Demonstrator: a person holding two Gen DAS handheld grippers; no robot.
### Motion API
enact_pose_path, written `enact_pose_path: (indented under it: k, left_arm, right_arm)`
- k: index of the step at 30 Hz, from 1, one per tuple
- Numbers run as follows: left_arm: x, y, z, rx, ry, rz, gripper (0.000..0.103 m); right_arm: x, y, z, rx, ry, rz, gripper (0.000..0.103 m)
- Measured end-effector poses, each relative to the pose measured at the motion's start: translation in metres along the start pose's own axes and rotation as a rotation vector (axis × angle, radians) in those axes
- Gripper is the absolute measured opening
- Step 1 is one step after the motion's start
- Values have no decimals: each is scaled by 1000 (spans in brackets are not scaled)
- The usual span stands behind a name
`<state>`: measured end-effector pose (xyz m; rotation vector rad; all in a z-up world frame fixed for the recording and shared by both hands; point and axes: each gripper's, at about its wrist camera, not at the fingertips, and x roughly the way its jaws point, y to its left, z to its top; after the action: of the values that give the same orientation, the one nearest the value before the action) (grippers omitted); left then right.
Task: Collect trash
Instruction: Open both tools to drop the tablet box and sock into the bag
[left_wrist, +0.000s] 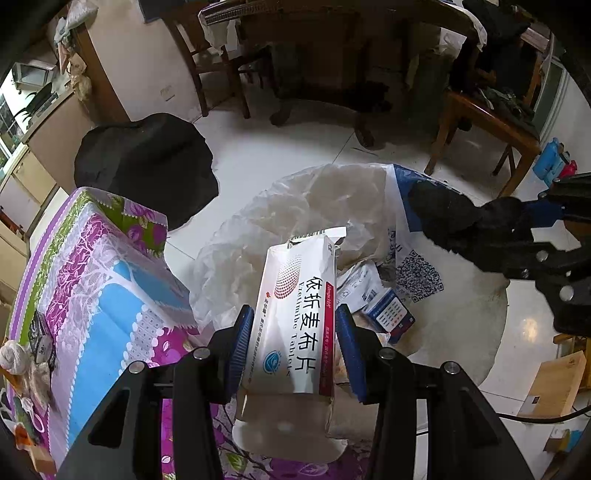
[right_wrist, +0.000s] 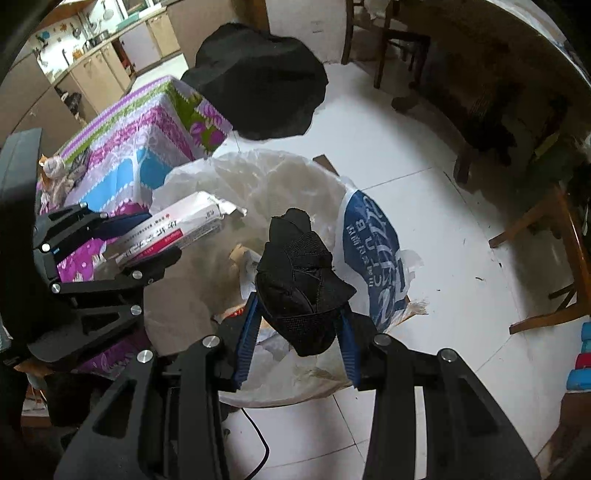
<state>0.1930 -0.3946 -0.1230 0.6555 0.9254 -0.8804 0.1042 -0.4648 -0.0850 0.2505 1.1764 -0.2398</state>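
My left claw (left_wrist: 293, 343) is clamped on a white pill box (left_wrist: 297, 314), blue pads pressed to its two long sides. The box is upright in the grip, with red trim and Chinese print on its face and its top flap torn open. Its lower end hangs past my fingers, over the edge of the cloth-covered table (left_wrist: 99, 280). From the right wrist view the same box (right_wrist: 177, 229) sticks out sideways from the left claw (right_wrist: 147, 240), over the near rim of the bag.

My right claw (right_wrist: 299, 321) grips a black glove (right_wrist: 303, 284), crumpled, bunched between the blue pads, one finger poking up. From the left view the glove (left_wrist: 450, 218) and right claw (left_wrist: 495, 229) hang over the far side of the bag.

The trash bag (left_wrist: 295, 199) is white plastic with a blue printed panel and a QR code, its mouth wide open on the tile floor (left_wrist: 280, 147). It sits right against the table corner. Inside are a small blue-and-white carton (left_wrist: 391, 314) and scraps of paper; I cannot make out the rest.

A black bag (left_wrist: 147, 166) stands beyond the table corner, behind the trash bag. Wooden chairs (left_wrist: 480, 122) are farther back. On the table's near left lies a clump of small clutter (left_wrist: 26, 365), too blurred to name.
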Motion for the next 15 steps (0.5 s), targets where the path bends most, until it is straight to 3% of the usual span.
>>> enact_pose_path:
  k: [15]
  left_arm:
    - [5, 7, 3, -7, -2, 6, 50]
  right_arm:
    - [11, 13, 15, -54, 42, -40, 42]
